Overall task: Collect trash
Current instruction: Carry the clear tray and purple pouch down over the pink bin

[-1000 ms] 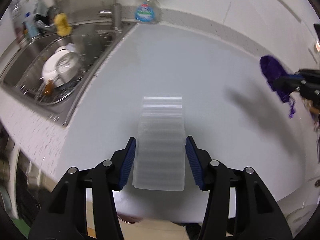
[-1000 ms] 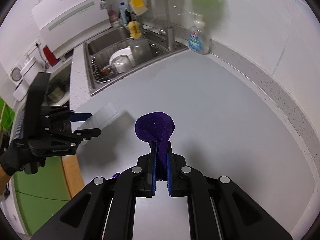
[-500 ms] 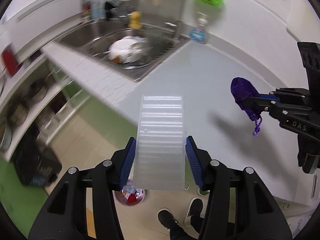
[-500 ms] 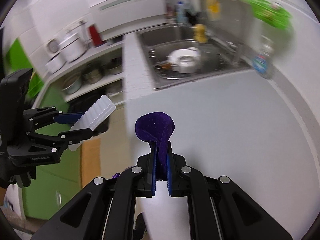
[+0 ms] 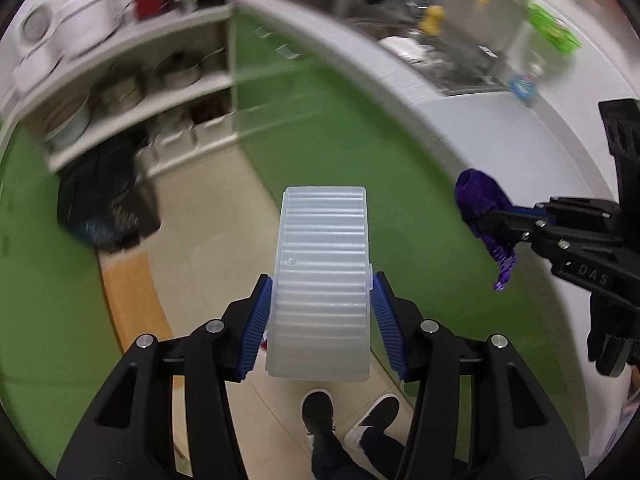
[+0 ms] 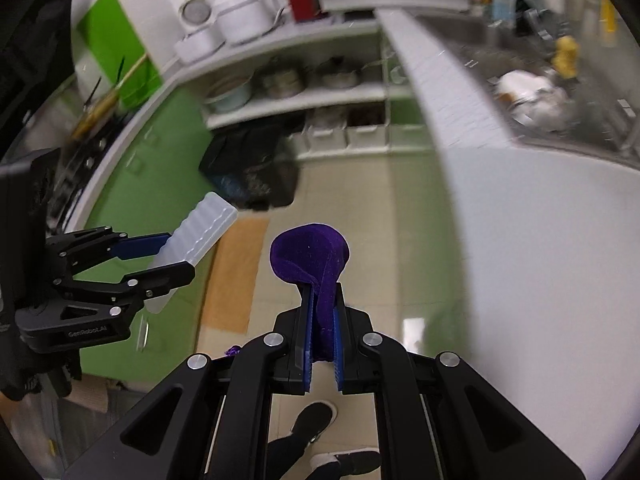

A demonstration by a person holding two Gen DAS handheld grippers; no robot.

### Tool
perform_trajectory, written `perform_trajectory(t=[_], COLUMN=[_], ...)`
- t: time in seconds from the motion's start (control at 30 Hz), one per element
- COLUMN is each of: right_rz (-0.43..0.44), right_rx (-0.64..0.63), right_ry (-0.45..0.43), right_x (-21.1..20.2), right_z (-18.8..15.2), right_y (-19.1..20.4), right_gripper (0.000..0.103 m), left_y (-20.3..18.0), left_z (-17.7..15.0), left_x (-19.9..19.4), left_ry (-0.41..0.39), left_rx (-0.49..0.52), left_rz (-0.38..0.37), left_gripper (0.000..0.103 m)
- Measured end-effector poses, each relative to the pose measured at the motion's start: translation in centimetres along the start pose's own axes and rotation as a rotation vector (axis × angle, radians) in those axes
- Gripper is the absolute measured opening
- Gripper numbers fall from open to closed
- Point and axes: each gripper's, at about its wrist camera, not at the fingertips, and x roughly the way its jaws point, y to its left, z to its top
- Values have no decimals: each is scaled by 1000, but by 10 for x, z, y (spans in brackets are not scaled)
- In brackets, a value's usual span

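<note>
My left gripper is shut on a ribbed translucent plastic tray and holds it in the air over the kitchen floor; the tray also shows in the right wrist view. My right gripper is shut on a purple cloth pouch, also held over the floor. In the left wrist view the pouch hangs at the right, a beaded cord dangling below it. A black trash bag stands on the floor by the shelves, ahead of both grippers.
The white counter with the sink runs along the right. Green cabinet fronts line it. Open shelves with pots stand behind the bag. An orange mat lies on the tiled floor. The person's shoes are below.
Both grippers have swung left away from the counter and out over the floor, each with its object still held. The trash bag and shelves have come into view.
</note>
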Motion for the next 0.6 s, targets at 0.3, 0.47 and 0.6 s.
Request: perform_trajectory(t=[0.3, 0.47, 0.6], right_rz=[36, 40, 46], right_rx=[-73, -85, -85], right_ry=[138, 199, 260], right_x=[133, 209, 285], right_z=[-14, -33, -61], right_y=[25, 23, 16], right_gripper=[8, 8, 8], left_y=[70, 112, 140], left_z=[-56, -91, -125], left_x=[76, 136, 187], left_ry=[54, 86, 111], left_rx=[-146, -210, -257], left_rz=[51, 63, 69], left_gripper=[51, 51, 51])
